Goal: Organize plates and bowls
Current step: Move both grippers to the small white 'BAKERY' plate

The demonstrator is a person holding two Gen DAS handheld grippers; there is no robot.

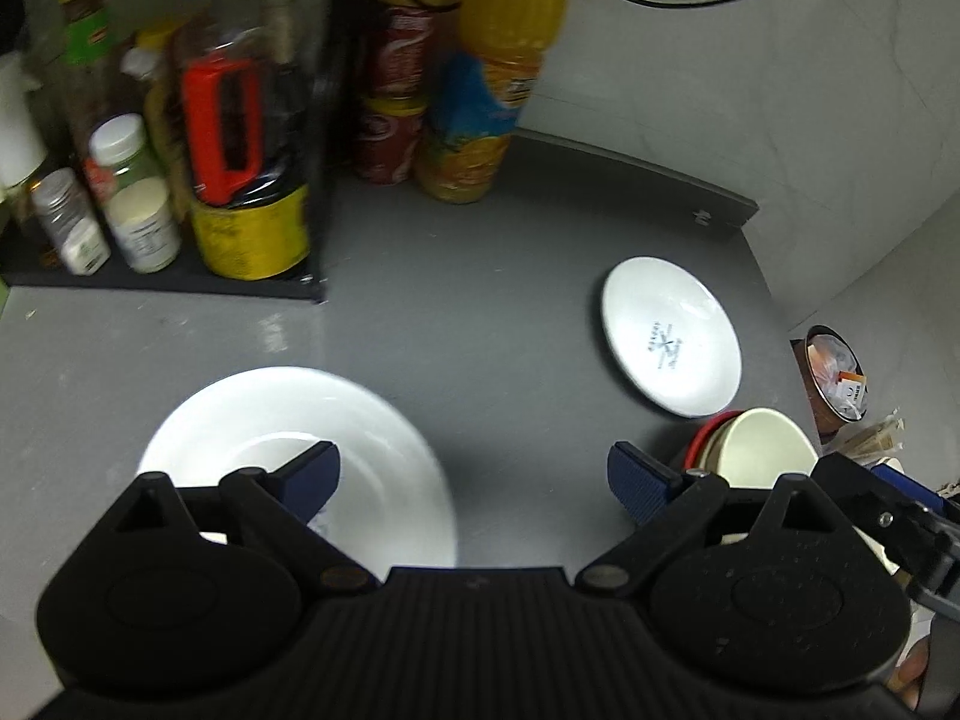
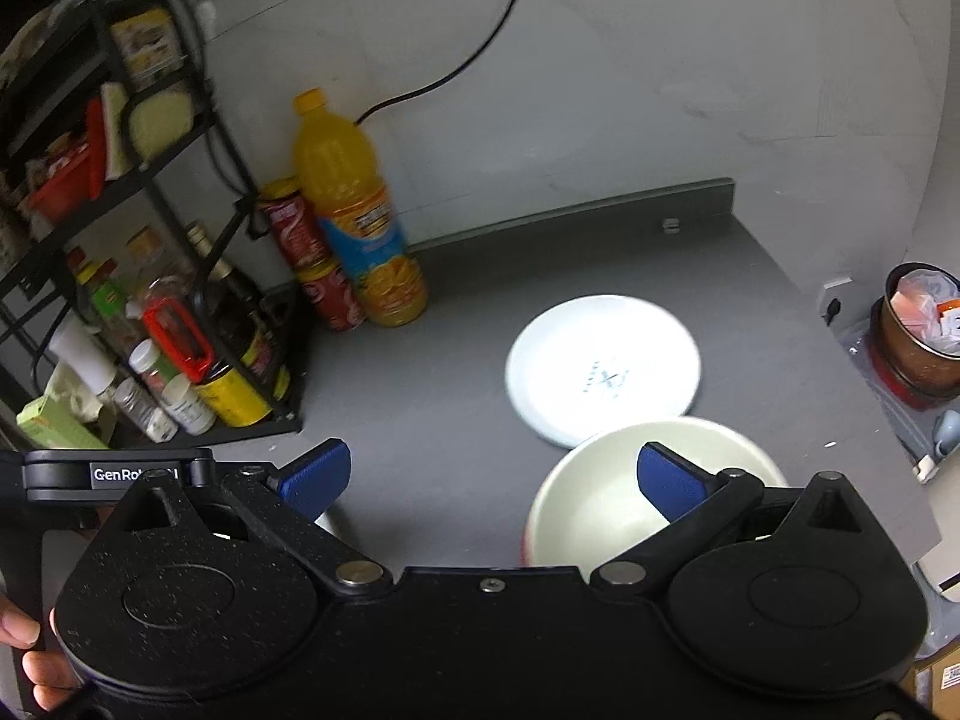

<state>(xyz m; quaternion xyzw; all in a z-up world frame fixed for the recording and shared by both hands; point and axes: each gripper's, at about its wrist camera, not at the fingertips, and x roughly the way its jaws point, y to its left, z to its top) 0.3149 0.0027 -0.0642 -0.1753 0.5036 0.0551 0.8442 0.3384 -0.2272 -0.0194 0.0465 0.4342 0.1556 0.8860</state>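
Observation:
In the left wrist view a large white plate (image 1: 336, 438) lies on the grey counter (image 1: 468, 312) under my left finger. My left gripper (image 1: 474, 483) is open and empty above the counter. A smaller white plate with a blue mark (image 1: 672, 342) lies at the right. Stacked bowls (image 1: 762, 450), cream inside and red outside, stand at the front right. In the right wrist view my right gripper (image 2: 492, 477) is open and empty. Its right finger is over the cream bowl (image 2: 600, 504). The marked white plate (image 2: 603, 369) lies just behind the bowl.
A black rack (image 2: 150, 192) with bottles and jars stands at the left. An orange juice bottle (image 2: 354, 222) and red cans (image 2: 300, 234) stand against the back wall. A copper pot (image 2: 918, 330) sits past the counter's right edge. A black cable (image 2: 480, 48) hangs on the wall.

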